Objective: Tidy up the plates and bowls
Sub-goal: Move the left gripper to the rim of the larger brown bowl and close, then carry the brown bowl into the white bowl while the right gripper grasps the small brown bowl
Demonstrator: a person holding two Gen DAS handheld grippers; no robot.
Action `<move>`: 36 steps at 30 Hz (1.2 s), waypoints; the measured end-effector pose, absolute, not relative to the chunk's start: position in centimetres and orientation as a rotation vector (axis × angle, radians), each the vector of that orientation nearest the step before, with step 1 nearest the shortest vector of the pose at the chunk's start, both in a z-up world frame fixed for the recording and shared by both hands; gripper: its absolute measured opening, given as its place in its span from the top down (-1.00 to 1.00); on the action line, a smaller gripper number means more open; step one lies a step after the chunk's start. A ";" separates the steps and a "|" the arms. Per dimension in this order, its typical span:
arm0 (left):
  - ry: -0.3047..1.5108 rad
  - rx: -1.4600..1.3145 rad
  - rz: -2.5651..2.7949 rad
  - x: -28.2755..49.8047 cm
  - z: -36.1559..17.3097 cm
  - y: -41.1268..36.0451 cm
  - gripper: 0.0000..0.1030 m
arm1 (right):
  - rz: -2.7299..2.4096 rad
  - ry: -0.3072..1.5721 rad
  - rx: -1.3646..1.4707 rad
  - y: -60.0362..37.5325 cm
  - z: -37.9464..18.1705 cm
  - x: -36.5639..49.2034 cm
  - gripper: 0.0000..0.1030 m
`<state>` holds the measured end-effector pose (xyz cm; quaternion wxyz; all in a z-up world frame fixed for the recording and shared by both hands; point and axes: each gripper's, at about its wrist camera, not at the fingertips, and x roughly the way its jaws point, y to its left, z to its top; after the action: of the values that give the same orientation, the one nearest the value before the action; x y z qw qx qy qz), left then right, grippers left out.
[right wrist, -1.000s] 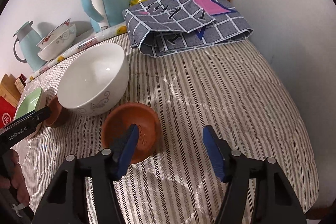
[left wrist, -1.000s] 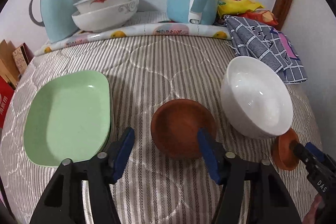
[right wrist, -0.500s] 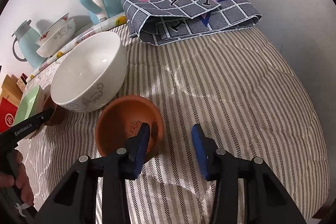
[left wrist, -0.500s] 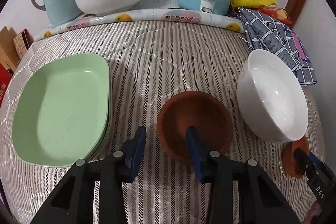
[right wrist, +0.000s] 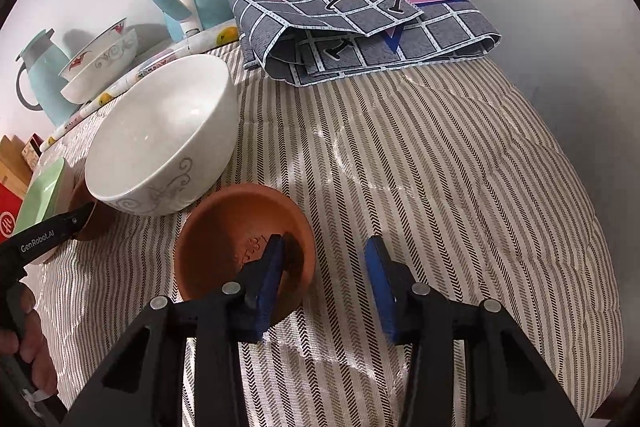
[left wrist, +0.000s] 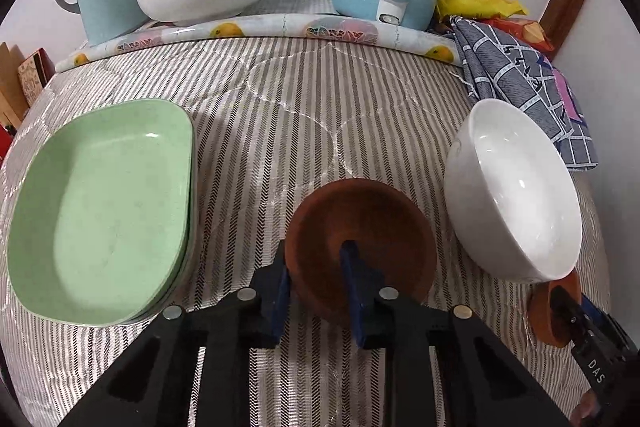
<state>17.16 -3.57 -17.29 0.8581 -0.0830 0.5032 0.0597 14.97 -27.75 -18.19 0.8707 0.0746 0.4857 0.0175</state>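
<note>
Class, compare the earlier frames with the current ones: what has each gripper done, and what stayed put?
The left gripper advanced and closed on the dark brown bowl's rim. The right gripper first narrowed, then reopened astride the orange bowl's rim. The white bowl and green plates stayed put.

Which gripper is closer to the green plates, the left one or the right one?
Left. The left gripper straddles the rim of a brown bowl directly beside the green plates. The right gripper sits farther away, beyond the white bowl.
</note>
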 end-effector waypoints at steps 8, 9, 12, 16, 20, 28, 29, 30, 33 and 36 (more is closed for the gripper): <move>1.031 -0.183 0.105 17.0 -16.9 -3.2 0.82 | 0.075 1.008 0.161 -27.0 -17.8 14.9 0.78; 1.026 -0.181 0.099 16.8 -16.7 -3.3 0.83 | 0.074 1.006 0.162 -27.0 -17.7 14.8 0.80; 1.010 -0.184 0.085 16.5 -16.2 -3.3 0.84 | 0.081 0.995 0.176 -27.0 -17.3 14.6 0.84; 1.001 -0.178 0.060 16.1 -15.8 -3.5 0.84 | 0.085 0.981 0.174 -26.8 -16.7 14.2 0.85; 0.993 -0.179 0.048 15.5 -15.4 -3.5 0.84 | 0.076 0.969 0.158 -26.5 -16.2 13.6 0.85; 0.959 -0.178 0.030 14.5 -13.6 -3.3 0.84 | 0.058 0.942 0.159 -26.7 -14.7 12.3 0.85; 0.954 -0.178 0.029 14.3 -13.4 -3.2 0.84 | 0.058 0.937 0.162 -26.7 -14.4 12.1 0.85; 0.948 -0.174 0.028 14.1 -13.0 -3.2 0.84 | 0.058 0.933 0.164 -26.8 -14.1 12.0 0.85; 0.940 -0.165 0.025 13.8 -12.3 -3.1 0.84 | 0.052 0.909 0.160 -26.7 -13.0 11.5 0.85; 0.924 -0.158 0.021 13.3 -11.4 -2.8 0.84 | 0.047 0.888 0.163 -26.5 -11.7 11.1 0.85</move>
<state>13.30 -2.84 -11.40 0.8922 -0.0759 0.4451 0.0101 11.11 -26.54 -11.66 0.8997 0.0786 0.4288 0.0226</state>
